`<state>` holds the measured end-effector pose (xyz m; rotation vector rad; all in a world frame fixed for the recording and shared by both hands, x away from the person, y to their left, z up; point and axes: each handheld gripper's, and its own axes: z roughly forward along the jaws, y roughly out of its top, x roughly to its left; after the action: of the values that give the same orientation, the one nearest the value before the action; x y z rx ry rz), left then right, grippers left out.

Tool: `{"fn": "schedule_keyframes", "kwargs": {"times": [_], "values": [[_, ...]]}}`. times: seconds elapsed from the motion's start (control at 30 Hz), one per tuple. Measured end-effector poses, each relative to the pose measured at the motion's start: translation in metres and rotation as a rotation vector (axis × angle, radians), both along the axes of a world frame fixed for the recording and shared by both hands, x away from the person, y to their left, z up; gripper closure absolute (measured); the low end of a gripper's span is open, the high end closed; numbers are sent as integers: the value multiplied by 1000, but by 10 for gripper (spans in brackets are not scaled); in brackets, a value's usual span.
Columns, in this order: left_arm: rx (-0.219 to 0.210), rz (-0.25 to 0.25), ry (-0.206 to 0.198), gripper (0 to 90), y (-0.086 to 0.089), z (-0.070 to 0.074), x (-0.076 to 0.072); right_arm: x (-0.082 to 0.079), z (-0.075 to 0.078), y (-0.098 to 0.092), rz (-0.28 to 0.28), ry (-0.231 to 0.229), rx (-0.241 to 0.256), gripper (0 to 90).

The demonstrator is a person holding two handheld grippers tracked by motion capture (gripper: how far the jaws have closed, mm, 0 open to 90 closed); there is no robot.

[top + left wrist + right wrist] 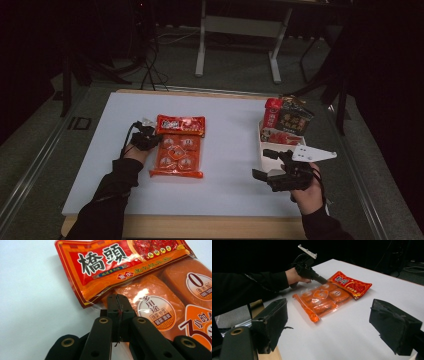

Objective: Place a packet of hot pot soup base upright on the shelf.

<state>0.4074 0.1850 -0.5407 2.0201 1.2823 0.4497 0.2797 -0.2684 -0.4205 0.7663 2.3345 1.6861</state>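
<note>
Touching the orange packet point(155, 302), closed left jaws.

orange seasoning packet point(177, 153), flat on table point(230, 150)

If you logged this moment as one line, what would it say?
left gripper: shut, tips at orange packet edge | right gripper: open, holding nothing | white tray: holds more packets
</note>
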Motion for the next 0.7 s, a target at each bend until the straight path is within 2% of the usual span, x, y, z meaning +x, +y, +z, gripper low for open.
{"fn": "schedule_keyframes", "kwargs": {"times": [0.13, 0.27, 0.37, 0.57, 0.6, 0.7], "values": [[-15, 0, 15, 899, -2, 0, 0, 0, -1, -1, -1, 3, 2, 148], [6, -50, 9, 899, -18, 1, -4, -1, -2, -1, 2, 0, 0, 148], [-7, -72, 13, 899, -28, 0, -7, -1, -1, -1, 1, 4, 2, 148], [-6, -110, 12, 900, -45, 0, -13, -2, 0, -1, 3, 0, 2, 149], [-7, -129, 15, 900, -53, 0, -16, -2, 0, 0, 6, -2, -1, 149], [-11, -146, 24, 900, -59, 1, -19, -2, 0, 0, 7, -3, -2, 148]]}}
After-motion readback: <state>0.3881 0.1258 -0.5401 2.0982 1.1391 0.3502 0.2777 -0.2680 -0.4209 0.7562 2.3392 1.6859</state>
